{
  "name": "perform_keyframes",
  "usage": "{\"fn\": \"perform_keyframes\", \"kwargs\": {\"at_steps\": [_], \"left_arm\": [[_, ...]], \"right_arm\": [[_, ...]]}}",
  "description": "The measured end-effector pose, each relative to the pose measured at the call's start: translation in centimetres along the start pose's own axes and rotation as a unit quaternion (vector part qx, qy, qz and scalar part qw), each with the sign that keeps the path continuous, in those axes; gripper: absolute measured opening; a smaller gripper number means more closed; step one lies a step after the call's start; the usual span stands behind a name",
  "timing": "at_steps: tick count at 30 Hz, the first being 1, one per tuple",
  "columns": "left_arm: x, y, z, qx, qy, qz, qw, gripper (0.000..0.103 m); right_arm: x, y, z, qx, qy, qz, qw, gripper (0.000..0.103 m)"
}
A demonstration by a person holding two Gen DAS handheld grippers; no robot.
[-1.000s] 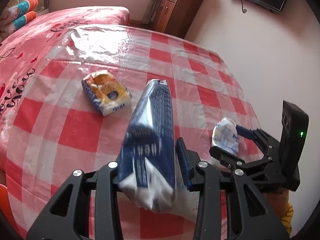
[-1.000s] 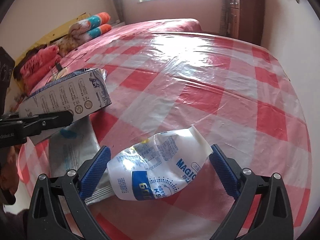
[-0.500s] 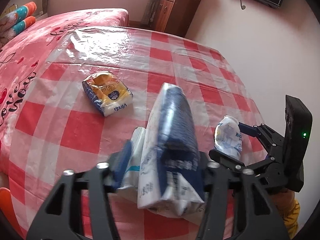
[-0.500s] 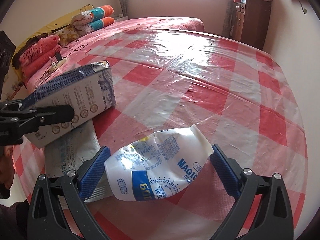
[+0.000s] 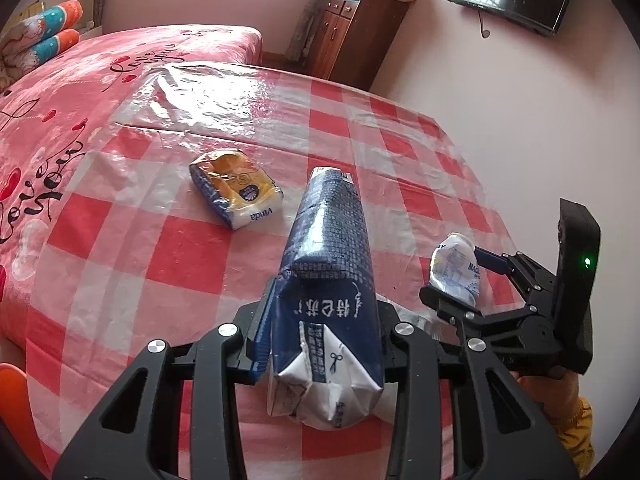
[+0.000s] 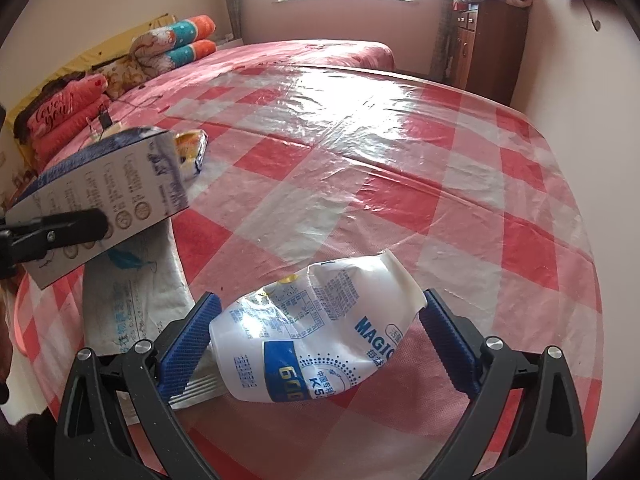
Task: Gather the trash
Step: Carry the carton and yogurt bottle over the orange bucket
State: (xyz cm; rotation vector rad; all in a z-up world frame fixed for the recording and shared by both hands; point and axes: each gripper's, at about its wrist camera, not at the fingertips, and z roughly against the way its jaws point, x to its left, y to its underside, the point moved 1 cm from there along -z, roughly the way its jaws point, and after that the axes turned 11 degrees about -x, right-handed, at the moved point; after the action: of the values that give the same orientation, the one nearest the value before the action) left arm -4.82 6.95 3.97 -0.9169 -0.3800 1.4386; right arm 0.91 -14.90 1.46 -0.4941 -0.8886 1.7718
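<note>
"Vinda" is showing on the tissue pack [image 5: 237,190]. The crushed white bottle [image 6: 316,330] is reading "MAGIC", "600" and "K5". The blue carton [image 5: 330,280] is carrying Chinese print and scissors marks. The bedspread [image 5: 52,132] and red pillow [image 6: 56,116] are reading "Love you".

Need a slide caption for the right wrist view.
Right gripper clamps crushed white bottle above checked tablecloth.
</note>
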Motion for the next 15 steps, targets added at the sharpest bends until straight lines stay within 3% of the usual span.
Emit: {"fn": "perform_keyframes", "kwargs": {"at_steps": [15], "left_arm": [[3.2,0.9,4.0,-0.031,0.015,0.028,0.999,0.038]], "right_arm": [[-0.5,-1.5,2.0,-0.033,-0.043,-0.098,0.994,0.098]]}}
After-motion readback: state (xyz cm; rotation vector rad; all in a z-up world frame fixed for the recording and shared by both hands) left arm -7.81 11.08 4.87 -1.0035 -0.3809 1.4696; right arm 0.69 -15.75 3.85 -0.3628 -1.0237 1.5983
